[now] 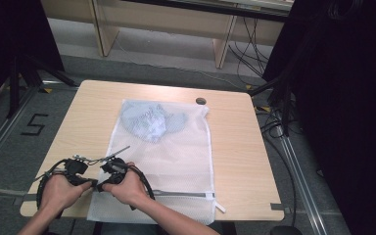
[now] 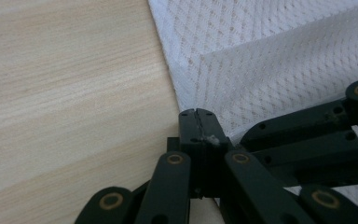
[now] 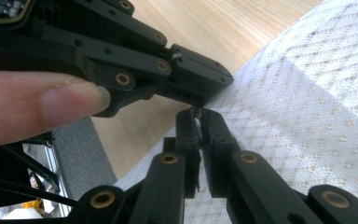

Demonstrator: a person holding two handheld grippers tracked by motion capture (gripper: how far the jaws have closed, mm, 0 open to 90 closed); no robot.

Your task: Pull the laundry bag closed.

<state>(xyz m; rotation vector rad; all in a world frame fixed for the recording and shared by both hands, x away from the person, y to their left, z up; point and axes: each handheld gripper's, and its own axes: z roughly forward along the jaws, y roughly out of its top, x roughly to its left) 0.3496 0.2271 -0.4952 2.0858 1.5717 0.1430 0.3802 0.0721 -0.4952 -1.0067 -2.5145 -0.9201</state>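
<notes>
Both grippers, left (image 2: 196, 114) and right (image 3: 198, 114), clamp the mesh laundry bag's (image 1: 176, 147) corner edge; zipping likely follows.

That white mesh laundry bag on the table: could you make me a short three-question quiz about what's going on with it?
1. True or false: the pale blue cloth lies inside the mesh bag.
2. Which part of the bag do the left tongs and the right tongs meet at? A. far right corner B. near left edge C. middle
3. What runs along the bag's near end?

Key
1. True; it shows through the mesh at the far end.
2. B.
3. A zipper, its white pull at the right.
</notes>
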